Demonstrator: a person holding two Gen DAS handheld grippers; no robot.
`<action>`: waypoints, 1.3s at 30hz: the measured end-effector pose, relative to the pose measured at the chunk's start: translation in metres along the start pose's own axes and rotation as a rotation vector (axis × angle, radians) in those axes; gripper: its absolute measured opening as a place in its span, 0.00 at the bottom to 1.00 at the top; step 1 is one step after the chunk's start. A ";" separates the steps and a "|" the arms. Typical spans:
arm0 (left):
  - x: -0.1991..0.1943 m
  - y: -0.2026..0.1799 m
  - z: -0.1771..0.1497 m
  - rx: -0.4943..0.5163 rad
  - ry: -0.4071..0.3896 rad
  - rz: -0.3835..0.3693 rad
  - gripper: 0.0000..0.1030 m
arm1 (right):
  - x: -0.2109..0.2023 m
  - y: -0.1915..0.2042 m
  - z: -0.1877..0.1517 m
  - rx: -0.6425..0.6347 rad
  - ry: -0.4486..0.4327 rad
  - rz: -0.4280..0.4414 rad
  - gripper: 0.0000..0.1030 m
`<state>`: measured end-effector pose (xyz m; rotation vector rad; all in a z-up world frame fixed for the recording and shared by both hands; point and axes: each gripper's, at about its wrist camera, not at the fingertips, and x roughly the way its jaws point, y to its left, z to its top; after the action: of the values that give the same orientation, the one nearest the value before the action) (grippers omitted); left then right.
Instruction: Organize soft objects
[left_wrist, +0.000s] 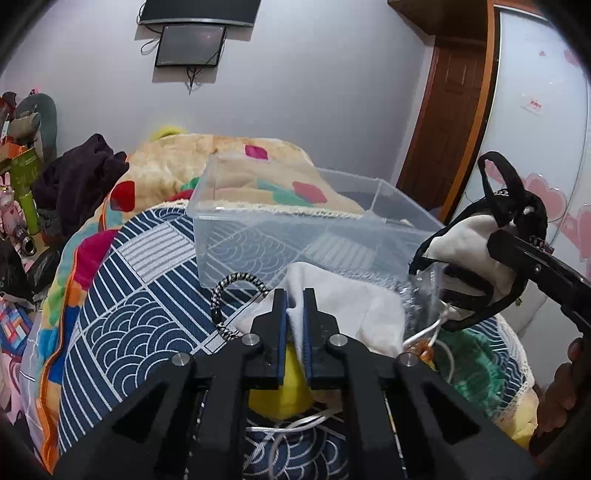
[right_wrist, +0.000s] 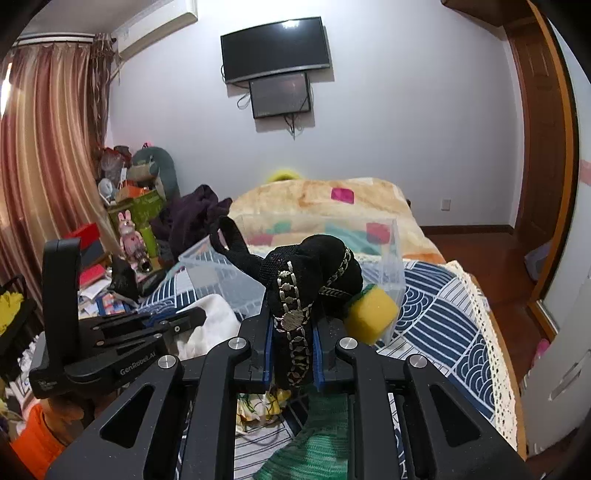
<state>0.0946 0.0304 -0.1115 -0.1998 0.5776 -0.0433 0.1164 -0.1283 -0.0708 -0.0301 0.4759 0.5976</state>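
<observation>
A clear plastic box (left_wrist: 295, 236) sits on the bed's blue patterned cover; it also shows in the right wrist view (right_wrist: 221, 273). My left gripper (left_wrist: 294, 306) is shut on a white cloth (left_wrist: 351, 306) just in front of the box. My right gripper (right_wrist: 293, 332) is shut on a black embroidered fabric item (right_wrist: 310, 273) with a white lining and straps, held up to the right of the box; the item also shows in the left wrist view (left_wrist: 476, 240). A yellow-green sponge (right_wrist: 371, 314) lies beside it. A green knitted item (right_wrist: 317, 443) lies below.
A beige blanket (left_wrist: 229, 166) with coloured patches is heaped behind the box. A dark purple garment (left_wrist: 77, 177) lies at the left. A black-and-white cord (left_wrist: 229, 295) and white cables (left_wrist: 295, 424) lie on the cover. Clutter stands left of the bed; a wooden door (right_wrist: 539, 147) is right.
</observation>
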 end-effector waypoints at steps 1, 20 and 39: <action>-0.002 0.000 0.001 -0.001 -0.007 -0.003 0.06 | -0.003 0.000 0.001 0.000 -0.008 -0.002 0.14; -0.039 0.005 0.037 -0.053 -0.089 -0.067 0.06 | -0.009 0.004 0.015 -0.020 -0.059 -0.011 0.14; -0.002 0.017 0.021 -0.028 0.073 -0.076 0.10 | 0.045 0.040 0.000 -0.146 0.124 0.096 0.17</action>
<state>0.1045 0.0505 -0.0963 -0.2483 0.6436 -0.1166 0.1275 -0.0708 -0.0860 -0.1845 0.5553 0.7266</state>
